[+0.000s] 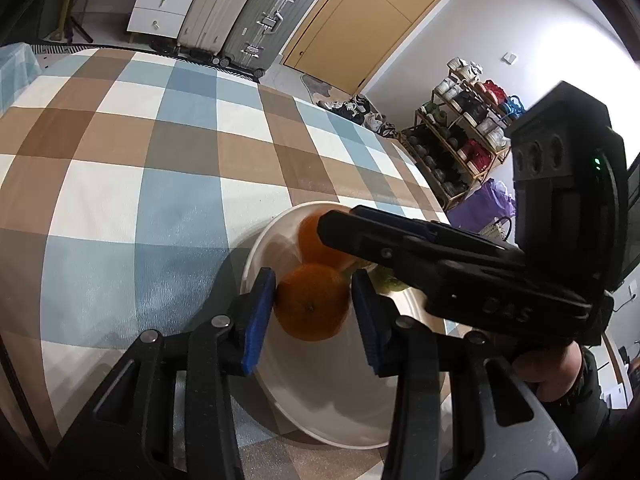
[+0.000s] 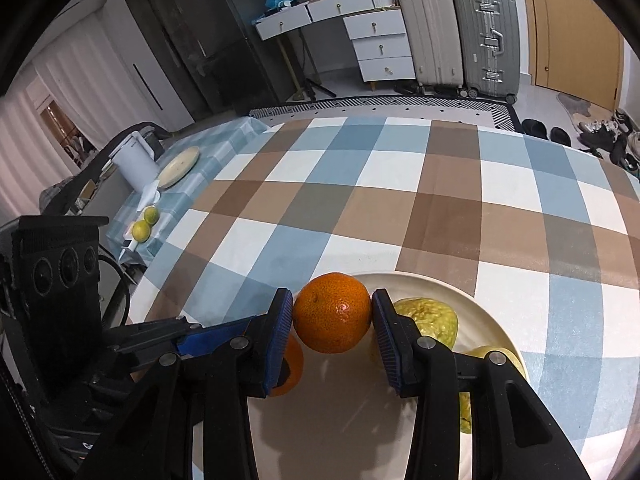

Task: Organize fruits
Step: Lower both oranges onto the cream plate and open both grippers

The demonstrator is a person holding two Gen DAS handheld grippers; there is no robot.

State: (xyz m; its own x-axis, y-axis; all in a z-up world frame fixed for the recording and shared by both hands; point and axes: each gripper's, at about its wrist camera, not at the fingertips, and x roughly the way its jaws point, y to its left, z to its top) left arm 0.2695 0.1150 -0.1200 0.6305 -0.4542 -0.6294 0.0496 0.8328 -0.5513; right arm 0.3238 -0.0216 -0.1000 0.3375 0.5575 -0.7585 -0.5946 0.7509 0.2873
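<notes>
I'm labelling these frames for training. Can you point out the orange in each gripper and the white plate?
Left gripper's orange [image 1: 312, 304]: left wrist view, middle of its skin.
Right gripper's orange [image 2: 332, 312]: right wrist view, middle of its skin.
White plate [image 1: 320, 392]: left wrist view, bare inner surface.

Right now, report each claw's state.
Left claw: closed on an orange over the plate.
Right claw: closed on another orange.
</notes>
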